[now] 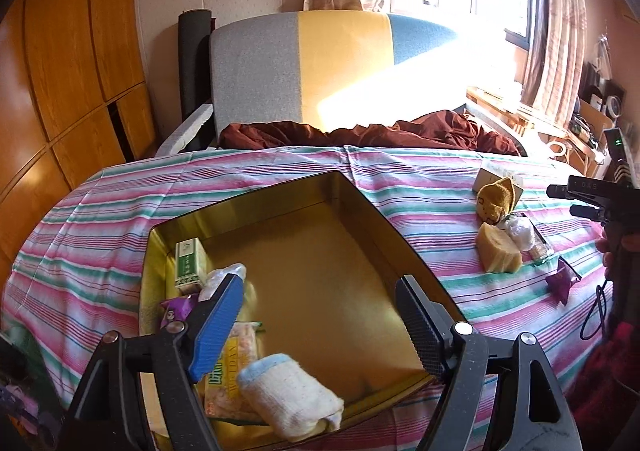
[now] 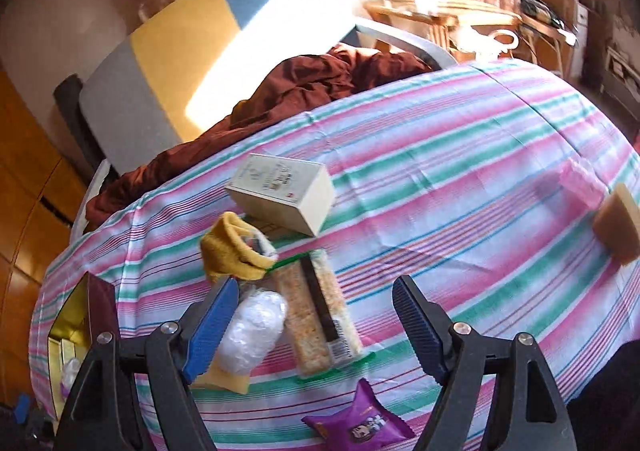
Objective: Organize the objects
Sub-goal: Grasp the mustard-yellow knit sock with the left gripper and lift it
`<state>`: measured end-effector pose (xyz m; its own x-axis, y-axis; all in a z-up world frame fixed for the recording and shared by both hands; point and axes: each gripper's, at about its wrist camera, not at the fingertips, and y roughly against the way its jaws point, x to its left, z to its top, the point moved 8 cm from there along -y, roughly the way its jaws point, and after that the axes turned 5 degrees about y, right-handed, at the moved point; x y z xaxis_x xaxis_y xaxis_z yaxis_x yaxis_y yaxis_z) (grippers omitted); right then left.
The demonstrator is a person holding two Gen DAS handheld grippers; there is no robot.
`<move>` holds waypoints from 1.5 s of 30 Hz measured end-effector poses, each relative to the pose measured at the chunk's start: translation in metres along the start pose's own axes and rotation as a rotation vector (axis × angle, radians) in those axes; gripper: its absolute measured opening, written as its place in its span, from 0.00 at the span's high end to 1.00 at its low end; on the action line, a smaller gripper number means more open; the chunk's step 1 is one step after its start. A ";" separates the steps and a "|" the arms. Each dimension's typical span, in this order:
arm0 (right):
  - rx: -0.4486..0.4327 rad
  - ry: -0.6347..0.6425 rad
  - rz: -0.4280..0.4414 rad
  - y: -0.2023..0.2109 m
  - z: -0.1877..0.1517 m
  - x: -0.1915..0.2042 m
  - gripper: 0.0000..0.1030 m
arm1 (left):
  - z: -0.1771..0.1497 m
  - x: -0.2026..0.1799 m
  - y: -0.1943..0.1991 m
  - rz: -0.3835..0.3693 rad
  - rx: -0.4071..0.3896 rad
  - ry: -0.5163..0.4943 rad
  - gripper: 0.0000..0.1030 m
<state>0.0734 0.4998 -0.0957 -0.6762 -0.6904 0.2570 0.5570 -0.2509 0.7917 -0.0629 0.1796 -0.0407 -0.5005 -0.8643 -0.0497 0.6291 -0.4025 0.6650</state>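
A gold tin box (image 1: 360,207) lies open on the striped cloth. In it are a green-white carton (image 1: 187,263), a purple packet (image 1: 178,309), a snack bag (image 1: 232,375) and a rolled white-blue cloth (image 1: 290,397). My left gripper (image 1: 320,327) is open and empty over the box. My right gripper (image 2: 312,327) is open and empty above a long cracker pack (image 2: 320,319), a white wrapped bundle (image 2: 252,327), a yellow cloth (image 2: 230,251), a white carton (image 2: 282,197) and a purple packet (image 2: 358,425). The right gripper also shows in the left wrist view (image 1: 600,203).
A yellow sponge (image 1: 498,253) lies beside the pile. A tan sponge (image 2: 618,229) and a pink item (image 2: 582,183) lie at the right edge. A maroon cloth (image 2: 304,91) lies on the chair (image 1: 280,71) behind the table. Wooden cabinets (image 1: 60,91) stand left.
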 end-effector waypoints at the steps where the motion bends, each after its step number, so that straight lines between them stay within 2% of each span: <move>1: -0.009 -0.033 0.008 0.002 0.002 -0.006 0.21 | 0.002 -0.008 -0.003 -0.012 0.006 -0.008 0.24; 3: -0.027 -0.057 0.009 0.005 0.004 -0.013 0.21 | 0.007 -0.025 -0.011 -0.045 0.026 -0.019 0.24; 9: 0.003 -0.089 0.031 0.002 0.002 -0.018 0.21 | 0.019 -0.079 -0.035 -0.127 0.084 -0.049 0.24; 16: 0.008 -0.238 0.070 0.005 0.000 -0.043 0.21 | 0.036 -0.135 -0.069 -0.187 0.159 -0.088 0.24; 19: 0.008 -0.265 0.083 0.006 0.000 -0.048 0.21 | 0.043 -0.159 -0.088 -0.217 0.204 -0.091 0.24; 29: 0.029 -0.270 0.144 0.002 -0.001 -0.042 0.21 | 0.058 -0.229 -0.167 -0.306 0.360 -0.015 0.15; 35: 0.050 -0.285 0.168 -0.003 -0.004 -0.042 0.21 | 0.058 -0.256 -0.215 -0.307 0.438 0.019 0.13; 42: 0.073 -0.271 0.171 -0.007 -0.006 -0.039 0.21 | 0.057 -0.271 -0.250 -0.314 0.471 0.027 0.11; 43: 0.074 -0.270 0.169 -0.007 -0.006 -0.038 0.21 | 0.055 -0.273 -0.254 -0.321 0.485 0.028 0.12; 45: 0.074 -0.268 0.162 -0.007 -0.007 -0.039 0.21 | 0.051 -0.274 -0.262 -0.326 0.509 0.027 0.22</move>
<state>0.0991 0.5243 -0.1151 -0.6901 -0.5112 0.5123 0.6380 -0.0957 0.7640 -0.1212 0.5370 -0.1632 -0.5999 -0.7308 -0.3256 0.0790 -0.4590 0.8849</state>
